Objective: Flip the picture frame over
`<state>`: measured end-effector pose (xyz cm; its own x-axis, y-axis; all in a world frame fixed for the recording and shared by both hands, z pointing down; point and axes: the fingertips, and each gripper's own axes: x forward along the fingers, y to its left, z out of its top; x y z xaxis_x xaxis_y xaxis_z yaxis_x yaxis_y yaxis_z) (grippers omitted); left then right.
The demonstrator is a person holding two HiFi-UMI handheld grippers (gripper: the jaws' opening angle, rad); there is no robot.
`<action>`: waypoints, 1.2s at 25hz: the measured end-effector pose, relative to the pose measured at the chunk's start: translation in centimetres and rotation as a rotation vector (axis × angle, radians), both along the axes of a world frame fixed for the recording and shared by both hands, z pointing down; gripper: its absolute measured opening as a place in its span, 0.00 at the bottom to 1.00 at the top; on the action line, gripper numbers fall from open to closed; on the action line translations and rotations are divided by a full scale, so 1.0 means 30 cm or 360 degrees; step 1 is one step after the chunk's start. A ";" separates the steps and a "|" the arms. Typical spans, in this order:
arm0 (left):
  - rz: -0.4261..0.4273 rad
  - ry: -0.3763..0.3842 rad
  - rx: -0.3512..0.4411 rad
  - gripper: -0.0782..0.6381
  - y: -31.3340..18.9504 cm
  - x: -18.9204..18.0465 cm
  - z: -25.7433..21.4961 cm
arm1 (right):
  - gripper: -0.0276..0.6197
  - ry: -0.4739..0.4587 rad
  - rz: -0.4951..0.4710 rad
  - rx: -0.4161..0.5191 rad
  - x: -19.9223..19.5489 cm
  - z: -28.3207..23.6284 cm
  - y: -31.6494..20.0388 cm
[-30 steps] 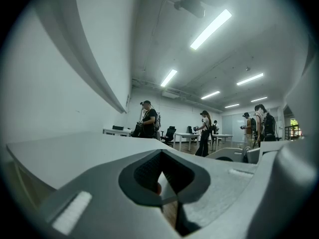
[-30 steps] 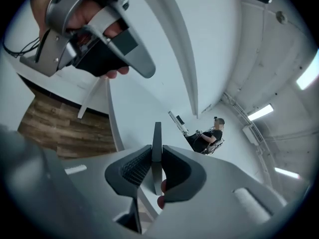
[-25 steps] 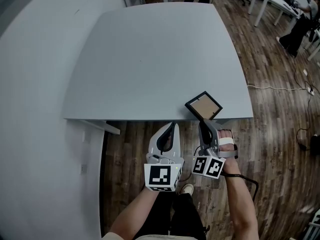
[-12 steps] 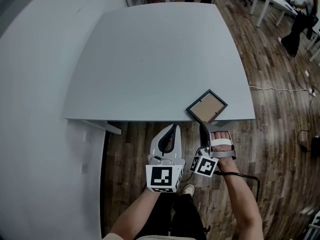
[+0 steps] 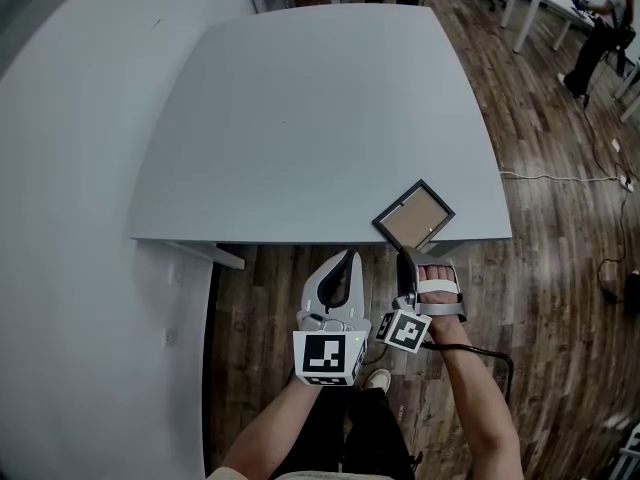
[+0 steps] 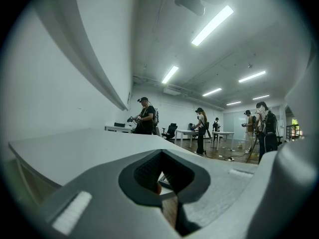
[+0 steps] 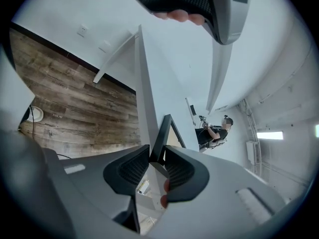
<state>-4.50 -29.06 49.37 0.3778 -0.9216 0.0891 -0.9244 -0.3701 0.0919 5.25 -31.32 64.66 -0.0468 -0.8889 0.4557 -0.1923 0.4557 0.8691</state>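
Observation:
The picture frame (image 5: 413,214) lies on the near right corner of the grey table (image 5: 300,118) with its brown backing up, and its near corner juts over the edge. My right gripper (image 5: 406,256) reaches up from below that edge. In the right gripper view the black frame (image 7: 162,131) comes corner-first between the pads, and the right gripper (image 7: 152,161) is shut on that corner. My left gripper (image 5: 345,258) hangs beside it below the table edge, shut and holding nothing. The left gripper view shows the left gripper (image 6: 160,176) with its jaws together, and the table top (image 6: 75,148) beyond it.
Wood floor lies under both grippers. A white wall (image 5: 70,218) runs along the table's left side. A cable (image 5: 560,178) crosses the floor at the right. Other white tables (image 5: 545,3) and people stand at the back.
The frame's raised corner has come down, so it now lies flatter and a little to the right. The right gripper has drawn slightly back toward me. The left gripper has barely moved.

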 end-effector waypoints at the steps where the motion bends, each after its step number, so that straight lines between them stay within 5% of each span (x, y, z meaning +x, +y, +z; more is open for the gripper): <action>1: -0.0002 -0.0006 0.0004 0.11 -0.001 -0.001 0.000 | 0.23 -0.0013 0.0010 -0.0006 0.000 0.000 -0.002; 18: 0.0013 -0.0014 0.0005 0.11 0.002 0.006 -0.022 | 0.43 -0.0250 0.0102 -0.0133 0.000 -0.024 0.005; 30: 0.0020 -0.0012 0.0083 0.11 -0.018 0.010 -0.151 | 0.43 -0.1016 0.0305 -0.0197 0.038 -0.284 0.053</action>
<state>-4.20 -29.60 44.84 0.3890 -0.9202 0.0443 -0.9202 -0.3859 0.0652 6.40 -29.73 56.14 -0.1874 -0.8514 0.4898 -0.7377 0.4512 0.5021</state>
